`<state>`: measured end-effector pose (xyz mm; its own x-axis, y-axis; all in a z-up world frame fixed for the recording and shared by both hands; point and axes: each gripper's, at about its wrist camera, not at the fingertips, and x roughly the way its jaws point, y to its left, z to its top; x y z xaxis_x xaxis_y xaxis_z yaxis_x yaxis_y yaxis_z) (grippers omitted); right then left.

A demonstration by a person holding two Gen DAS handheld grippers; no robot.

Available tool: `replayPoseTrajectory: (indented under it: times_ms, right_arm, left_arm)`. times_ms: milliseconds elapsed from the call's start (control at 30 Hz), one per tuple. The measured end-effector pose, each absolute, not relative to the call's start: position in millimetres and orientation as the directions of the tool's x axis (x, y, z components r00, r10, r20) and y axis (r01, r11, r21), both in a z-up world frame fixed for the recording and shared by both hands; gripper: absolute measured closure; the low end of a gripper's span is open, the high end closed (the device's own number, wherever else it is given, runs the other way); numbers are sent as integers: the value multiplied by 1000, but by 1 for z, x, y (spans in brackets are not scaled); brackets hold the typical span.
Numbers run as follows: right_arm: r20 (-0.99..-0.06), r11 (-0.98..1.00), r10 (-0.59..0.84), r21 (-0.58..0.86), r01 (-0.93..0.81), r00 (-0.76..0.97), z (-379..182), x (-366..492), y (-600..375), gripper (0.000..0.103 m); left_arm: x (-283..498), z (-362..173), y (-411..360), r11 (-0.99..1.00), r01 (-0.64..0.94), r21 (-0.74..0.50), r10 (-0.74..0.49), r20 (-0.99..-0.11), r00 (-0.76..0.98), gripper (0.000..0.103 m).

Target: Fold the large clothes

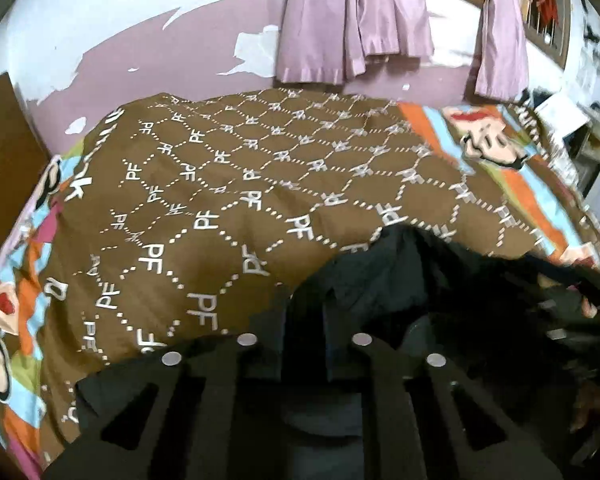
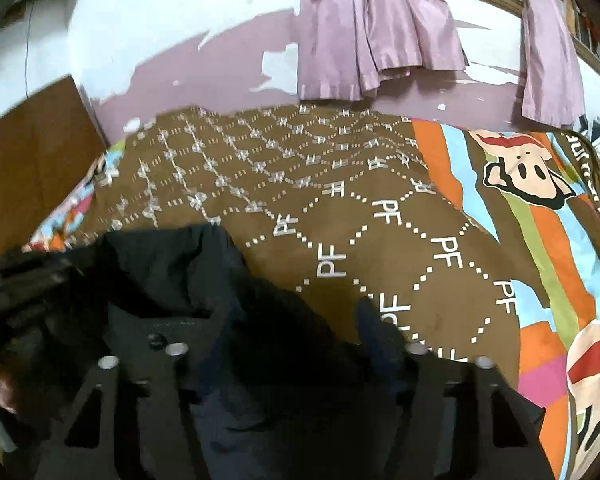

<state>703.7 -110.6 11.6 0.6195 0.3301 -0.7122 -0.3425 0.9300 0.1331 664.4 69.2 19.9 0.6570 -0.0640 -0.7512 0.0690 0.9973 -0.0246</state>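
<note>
- A dark garment [image 2: 188, 280] lies bunched at the near edge of the bed, on a brown bedspread [image 1: 228, 184] printed with "PF" letters.
- The left tool [image 1: 306, 344] has its fingers apart with dark cloth between them; I cannot tell if it pinches the cloth.
- The right tool [image 2: 296, 350] is spread wide, and the garment fills the gap and covers the view of the tips.
- Pink curtains [image 1: 352, 20] hang on the wall behind the far edge of the bed.
- A brown wooden board [image 2: 32, 152] stands at the left side of the bed.
</note>
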Motion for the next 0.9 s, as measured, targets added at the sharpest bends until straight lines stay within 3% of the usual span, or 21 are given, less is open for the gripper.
replayPoseTrajectory:
  times_ms: [67,100,333,533,633,900]
  right_arm:
    - [-725,937,301,103,-335,620,7,703,-109,79]
    - [-725,941,285,86,-327,627,7,701,-110,93]
    - [-615,862,504,310,-402,606,37,658,-160,95]
    - [-583,811,579,338,-478,570,46,604,-182,95]
    - [-606,811,560,261,-524,565,42,583,-180,95]
    - [-762,832,446,160,-532,469,-11,576,-165,95]
  left_arm:
    - [659,26,70,995,86,-58,-101,-731,674,96]
    - [657,28,70,992,104,-70,-122,-723,680,96]
    - [627,49,104,960,188,-209,-280,-659,698,98]
    - [578,60,124,921,303,-245,-388,-640,663,99]
    - [549,48,114,912,354,-204,-392,-682,617,100]
    - [529,-19,80,932,356,-64,-242,-842,481,100]
